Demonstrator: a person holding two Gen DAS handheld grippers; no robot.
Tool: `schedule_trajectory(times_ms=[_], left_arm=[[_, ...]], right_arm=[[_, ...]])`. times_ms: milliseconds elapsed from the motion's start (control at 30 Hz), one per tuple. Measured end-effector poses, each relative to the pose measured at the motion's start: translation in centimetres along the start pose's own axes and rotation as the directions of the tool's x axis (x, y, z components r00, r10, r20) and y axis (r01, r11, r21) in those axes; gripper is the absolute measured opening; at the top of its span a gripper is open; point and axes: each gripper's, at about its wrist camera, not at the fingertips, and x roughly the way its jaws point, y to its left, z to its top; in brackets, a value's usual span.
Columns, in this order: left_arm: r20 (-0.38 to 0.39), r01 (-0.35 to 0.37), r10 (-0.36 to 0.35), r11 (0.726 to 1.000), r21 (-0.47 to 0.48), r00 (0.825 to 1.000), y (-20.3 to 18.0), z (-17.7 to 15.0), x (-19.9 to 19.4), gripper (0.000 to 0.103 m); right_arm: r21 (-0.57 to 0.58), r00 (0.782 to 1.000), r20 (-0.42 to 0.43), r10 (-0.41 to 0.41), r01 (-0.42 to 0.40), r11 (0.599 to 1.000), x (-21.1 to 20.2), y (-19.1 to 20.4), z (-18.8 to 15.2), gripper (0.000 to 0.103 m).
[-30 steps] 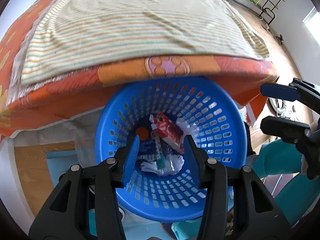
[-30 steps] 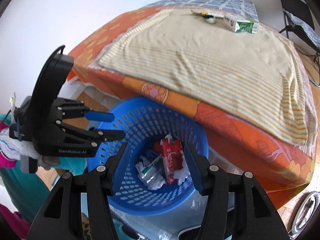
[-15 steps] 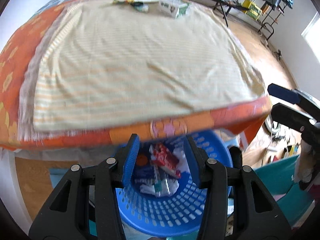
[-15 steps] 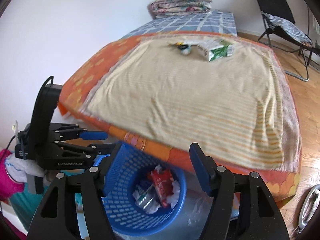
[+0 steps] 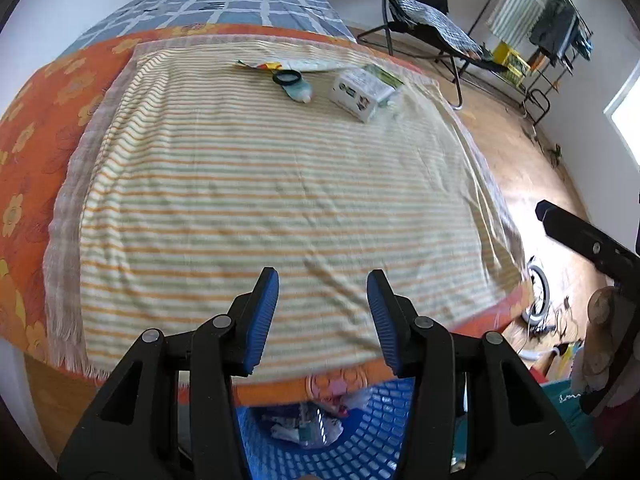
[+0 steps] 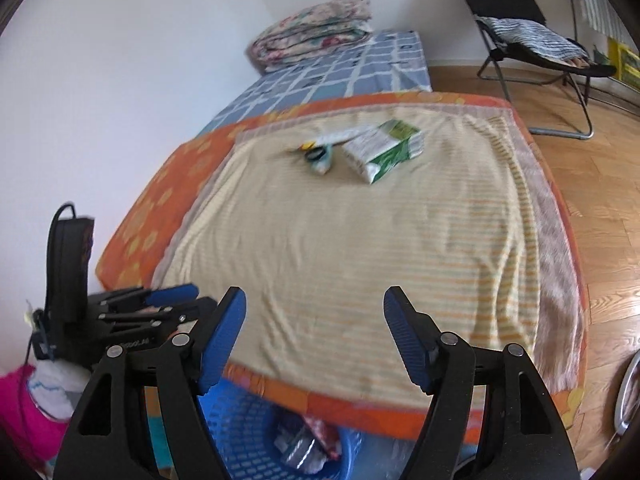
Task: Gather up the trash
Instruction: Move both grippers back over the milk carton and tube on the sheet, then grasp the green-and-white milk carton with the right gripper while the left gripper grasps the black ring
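Left wrist view cuts the blue basket (image 5: 360, 440) off behind the left gripper (image 5: 323, 316), whose jaws stand apart on nothing; crumpled wrappers (image 5: 308, 428) inside are half hidden under the bed edge. Right gripper (image 6: 315, 336) is opening, nothing between its jaws. Far across the striped blanket (image 6: 360, 260) lie a carton (image 6: 384, 150) and small blurred scraps (image 6: 318, 156).

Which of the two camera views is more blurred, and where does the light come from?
Right wrist view: more blurred, the striped yellow blanket smeared. Left wrist view: sharper, its green-and-white carton crisp; only the near blanket edge is soft. A bright window on the right gives daylight.
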Motion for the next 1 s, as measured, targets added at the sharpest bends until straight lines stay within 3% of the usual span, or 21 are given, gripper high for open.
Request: schedule_trajectory(times_ms=[367,733,1000], left_arm=[[0.026,0.007,-0.005,0.997,-0.076,1.000,2.0,4.7,2.1,0.047],[0.055,0.004,0.003,0.993,-0.120,0.998,3.9,10.5,5.5,0.047],[0.096,0.078,-0.058,0.973,-0.219,0.994,6.7,15.7,8.0,0.047]], right_arm=[[0.149,0.999,0.022,-0.030,0.026,0.988,4.1,-3.1,6.4,0.071],[0.182,0.996,0.035,-0.078,0.070,0.981,10.2,-4.1,11.8,0.071],[0.253,0.993,-0.008,-0.116,0.115,0.961,16.0,-5.3,14.8,0.071]])
